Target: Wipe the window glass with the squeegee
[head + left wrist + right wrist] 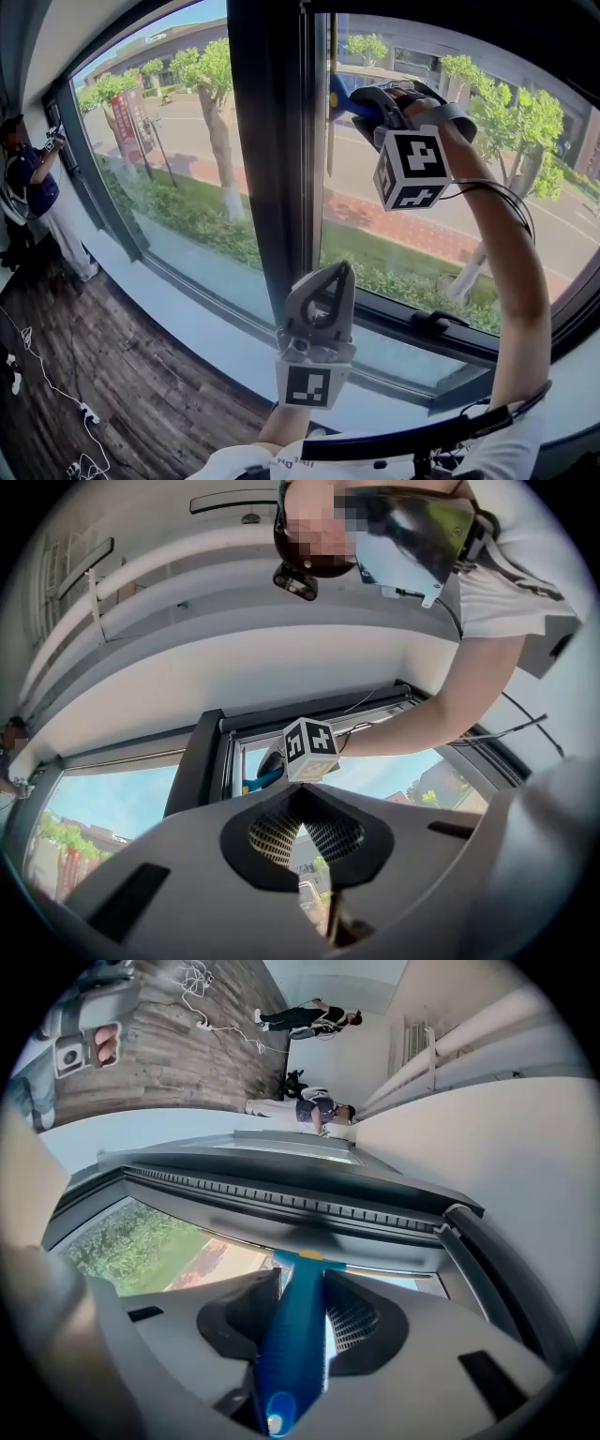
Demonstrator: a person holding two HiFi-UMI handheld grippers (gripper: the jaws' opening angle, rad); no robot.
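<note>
The squeegee has a blue handle and a thin blade standing upright against the window glass, close beside the dark centre post. My right gripper is raised high and shut on that handle. In the right gripper view the handle runs between the jaws of the right gripper, and the blade lies on the glass near the frame. My left gripper points up below it, shut and empty. In the left gripper view, past the left gripper, the squeegee shows overhead.
A black window handle sits on the lower frame at the right. A pale sill runs under the panes. On the wooden floor lie white cables and a power strip. A person stands at the far left window.
</note>
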